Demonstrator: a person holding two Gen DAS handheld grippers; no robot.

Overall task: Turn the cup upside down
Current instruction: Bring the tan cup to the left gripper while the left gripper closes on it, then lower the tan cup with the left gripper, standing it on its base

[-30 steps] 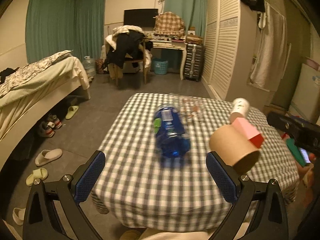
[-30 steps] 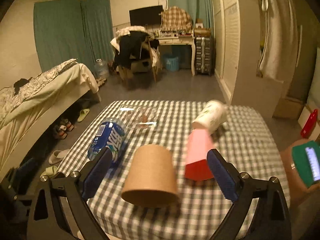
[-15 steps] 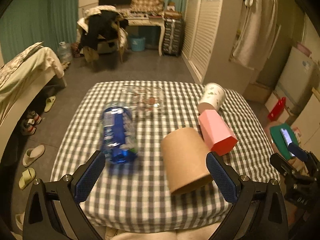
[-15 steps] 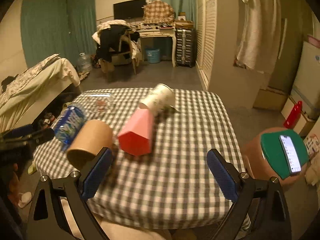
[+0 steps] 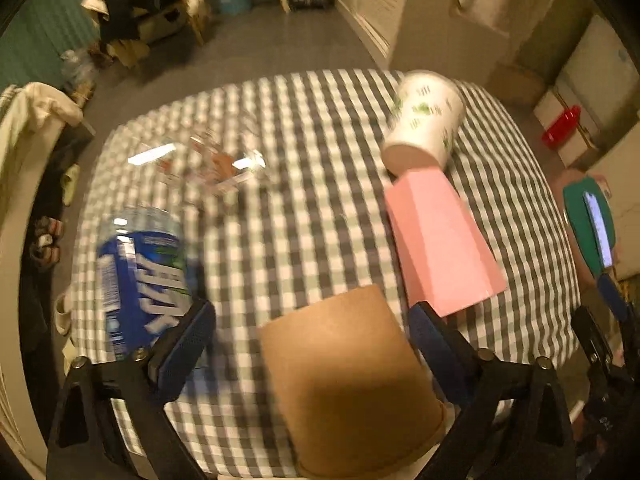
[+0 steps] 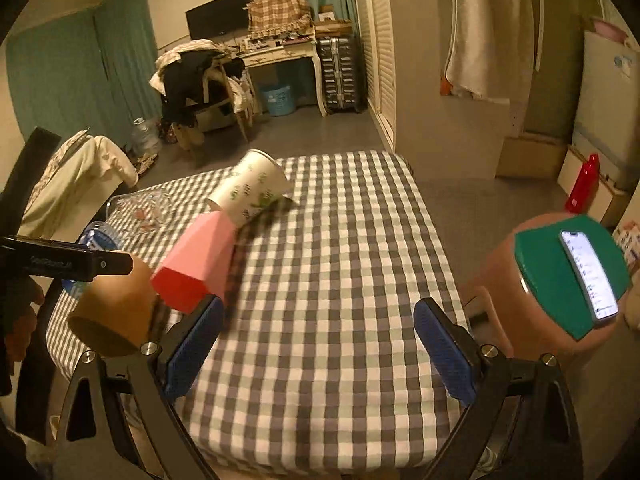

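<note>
A brown paper cup [image 5: 352, 384] lies on its side at the near edge of the checked table [image 5: 304, 232], its open mouth towards me. My left gripper [image 5: 312, 344] is open, its jaws either side of this cup without touching it. A pink cup [image 5: 436, 236] and a white patterned cup [image 5: 424, 120] lie on their sides beyond it. In the right wrist view the brown cup [image 6: 116, 304], pink cup [image 6: 196, 256] and white cup [image 6: 252, 188] lie at the left. My right gripper [image 6: 316, 344] is open and empty over the table's near right part.
A blue-labelled water bottle [image 5: 140, 272] lies on the table's left side, a clear glass cup [image 5: 200, 156] behind it. A green-topped stool with a phone [image 6: 576, 276] stands right of the table. A bed [image 6: 76, 176] stands to the left.
My left gripper has moved forward and down over the brown cup, which now lies between its jaws. My right gripper has swung right, so the cups sit further left in its view.
</note>
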